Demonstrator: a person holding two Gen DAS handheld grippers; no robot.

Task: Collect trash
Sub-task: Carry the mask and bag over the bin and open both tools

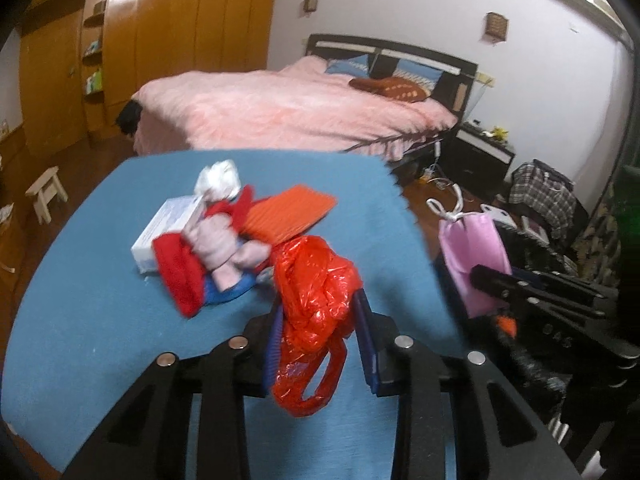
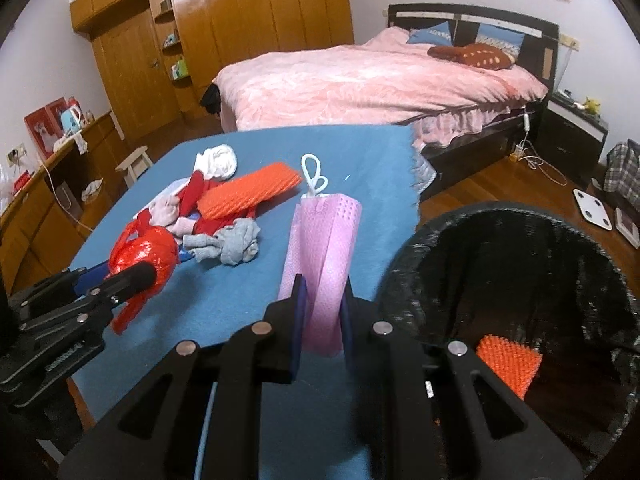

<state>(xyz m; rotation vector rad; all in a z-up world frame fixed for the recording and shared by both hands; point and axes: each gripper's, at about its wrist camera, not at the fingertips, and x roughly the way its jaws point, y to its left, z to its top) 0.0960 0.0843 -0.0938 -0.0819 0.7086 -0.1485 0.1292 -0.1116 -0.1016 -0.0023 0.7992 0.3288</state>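
Note:
My left gripper (image 1: 318, 312) is shut on a crumpled red plastic bag (image 1: 316, 300) and holds it just above the blue table (image 1: 100, 320); the bag also shows in the right wrist view (image 2: 146, 254). My right gripper (image 2: 322, 292) is shut on a pink face mask (image 2: 324, 260) with white ear loops, held upright near the table's right edge; the mask also shows in the left wrist view (image 1: 474, 252). A black bin (image 2: 520, 280) stands to the right of the table with an orange foam piece (image 2: 508, 362) inside.
On the table lie an orange foam net (image 1: 288, 216), red and pink socks (image 1: 216, 252), grey socks (image 2: 230, 244), a white box (image 1: 168, 228) and white cloth (image 1: 218, 180). A pink bed (image 2: 380, 80) stands behind. A wooden wardrobe (image 2: 240, 28) lines the far wall.

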